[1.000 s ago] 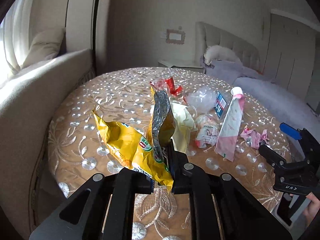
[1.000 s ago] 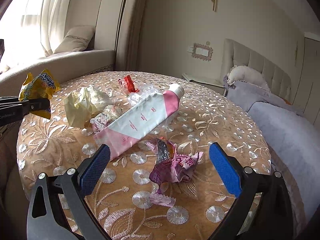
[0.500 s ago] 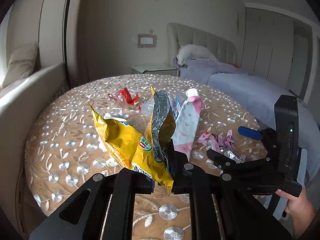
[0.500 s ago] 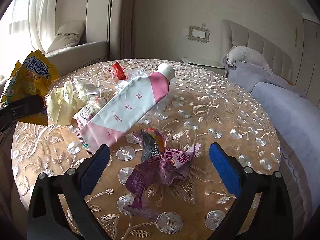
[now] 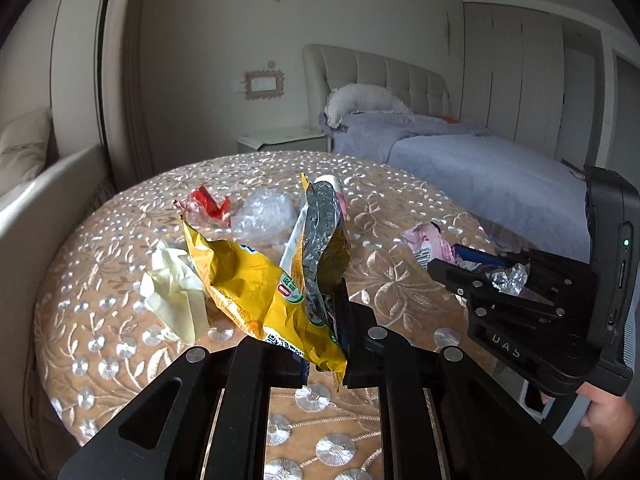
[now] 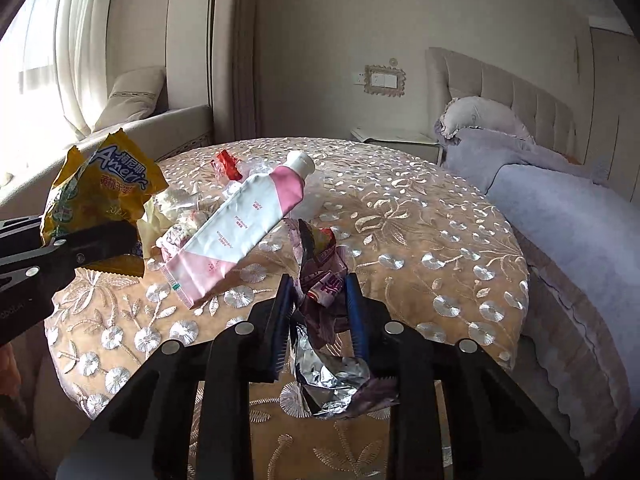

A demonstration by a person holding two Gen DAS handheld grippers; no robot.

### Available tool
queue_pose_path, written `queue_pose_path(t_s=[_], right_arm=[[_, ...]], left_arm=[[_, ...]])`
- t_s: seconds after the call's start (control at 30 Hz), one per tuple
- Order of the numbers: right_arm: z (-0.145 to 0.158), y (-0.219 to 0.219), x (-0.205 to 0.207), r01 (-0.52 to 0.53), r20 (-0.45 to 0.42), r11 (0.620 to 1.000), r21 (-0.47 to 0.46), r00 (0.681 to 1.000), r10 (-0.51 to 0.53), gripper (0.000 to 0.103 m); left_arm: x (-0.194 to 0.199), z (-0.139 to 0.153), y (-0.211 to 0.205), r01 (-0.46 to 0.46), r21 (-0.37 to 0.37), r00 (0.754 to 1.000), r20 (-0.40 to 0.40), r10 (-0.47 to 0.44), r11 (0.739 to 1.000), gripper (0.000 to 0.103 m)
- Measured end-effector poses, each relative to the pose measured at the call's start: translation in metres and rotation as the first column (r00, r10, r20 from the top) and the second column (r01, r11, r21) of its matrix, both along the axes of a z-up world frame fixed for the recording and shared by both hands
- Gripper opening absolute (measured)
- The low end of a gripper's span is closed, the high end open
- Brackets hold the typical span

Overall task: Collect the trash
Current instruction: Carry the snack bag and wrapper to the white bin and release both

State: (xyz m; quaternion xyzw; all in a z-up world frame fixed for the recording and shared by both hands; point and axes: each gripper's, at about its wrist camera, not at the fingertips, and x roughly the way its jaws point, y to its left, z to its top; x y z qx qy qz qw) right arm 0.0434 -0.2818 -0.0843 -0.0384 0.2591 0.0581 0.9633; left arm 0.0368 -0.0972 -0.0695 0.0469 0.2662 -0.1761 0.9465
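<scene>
Yellow chip bag (image 6: 100, 196) reads "Americ", clamped in left gripper (image 5: 325, 336) jaws above table (image 6: 420, 216). Right gripper (image 6: 320, 300) jaws, wide apart 1 s ago, just closed on purple wrapper (image 6: 324, 280), now lifted.

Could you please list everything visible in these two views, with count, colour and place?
Snack bag: one, yellow, in left claw.
Crumpled wrapper: one, purple and silver, in right claw.
Tube: one, pink and white, table centre.
Red wrapper: one, far side.
Clear plastic: one, beside red wrapper.
Crumpled paper: one, pale yellow, left.
Table: one, round, tan embroidered cloth.
Bed: one, lilac, right.
Left claw: black, shut on bag.
Right claw: blue pads, just closed on wrapper.
</scene>
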Motion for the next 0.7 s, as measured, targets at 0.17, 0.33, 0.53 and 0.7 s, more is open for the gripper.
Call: queue_pose_path(t_s=[0.17, 0.33, 0.53, 0.7], right_arm=[[0.029, -0.03, -0.047, 0.096, 0.115, 0.995, -0.036, 0.989, -0.092, 0.028], [0.042, -0.07, -0.093, 0.228, 0.178, 0.972, -0.062, 0.96, -0.214, 0.028], [0.033, -0.129, -0.139, 0.396, 0.179, 0.916, -0.064, 0.908, -0.379, 0.028], [0.015, -0.17, -0.174, 0.501, 0.156, 0.864, -0.047, 0.858, -0.489, 0.028]], left_arm=[[-0.007, 0.006, -0.041, 0.095, 0.001, 0.995, 0.024, -0.095, 0.995, 0.01], [-0.018, 0.006, -0.099, 0.232, -0.013, 0.972, 0.033, -0.231, 0.973, 0.01], [-0.035, -0.008, -0.177, 0.39, -0.011, 0.921, 0.013, -0.39, 0.921, 0.01], [-0.057, -0.028, -0.232, 0.498, -0.005, 0.867, -0.021, -0.498, 0.867, 0.01]])
